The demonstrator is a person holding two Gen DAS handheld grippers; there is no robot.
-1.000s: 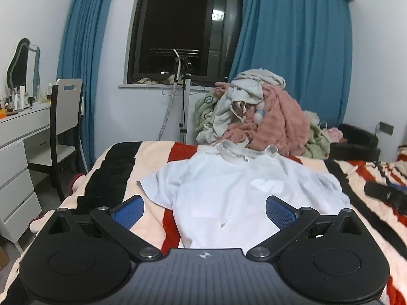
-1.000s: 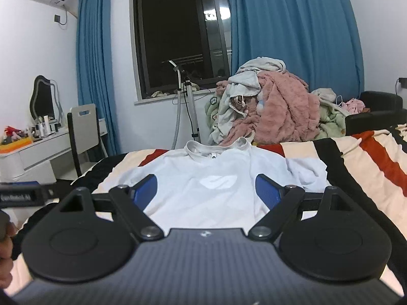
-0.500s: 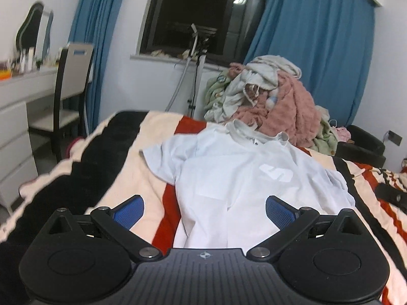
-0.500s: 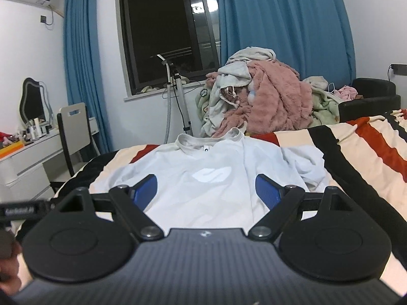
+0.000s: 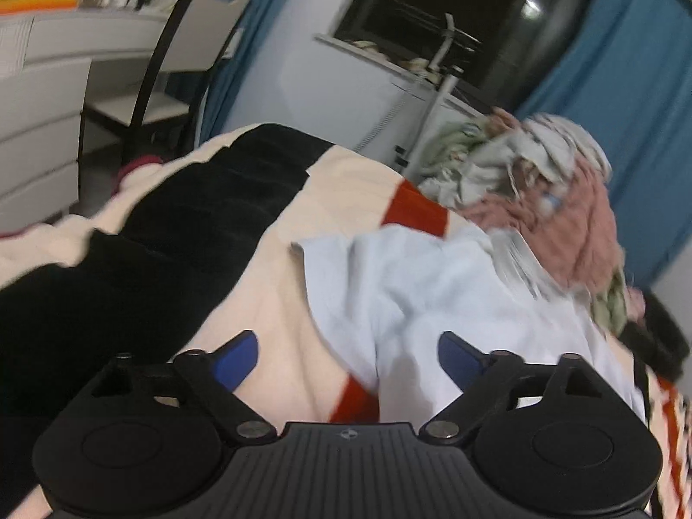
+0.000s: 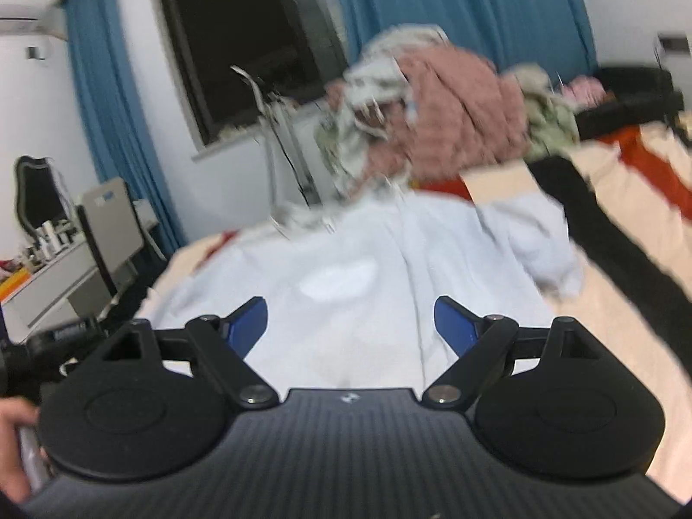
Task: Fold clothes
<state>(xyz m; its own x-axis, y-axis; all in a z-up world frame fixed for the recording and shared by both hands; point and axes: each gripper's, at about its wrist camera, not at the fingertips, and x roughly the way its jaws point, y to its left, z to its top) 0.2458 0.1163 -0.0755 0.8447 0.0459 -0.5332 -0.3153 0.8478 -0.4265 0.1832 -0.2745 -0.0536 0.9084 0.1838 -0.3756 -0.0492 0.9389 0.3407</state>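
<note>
A white T-shirt (image 5: 437, 289) lies spread flat on the striped bed cover (image 5: 277, 294), collar toward the window. My left gripper (image 5: 348, 357) hovers low over the shirt's left side edge; its jaws are closing, the edge lies between the blue pads (image 5: 240, 357), and they do not press on it. In the right wrist view the same T-shirt (image 6: 346, 268) fills the middle, and my right gripper (image 6: 348, 324) stands open above its lower half with nothing gripped. Both views are blurred by motion.
A heap of unfolded clothes (image 6: 437, 116) rises behind the shirt's collar. A desk (image 5: 43, 99) and chair (image 5: 186, 47) stand left of the bed. A dark armchair (image 6: 627, 95) sits at the far right. The person's hand (image 6: 13, 441) shows at the lower left.
My left gripper has swung left and down toward the shirt's left side, rolled over, and its jaws have narrowed. My right gripper has dropped closer to the shirt and tilted slightly.
</note>
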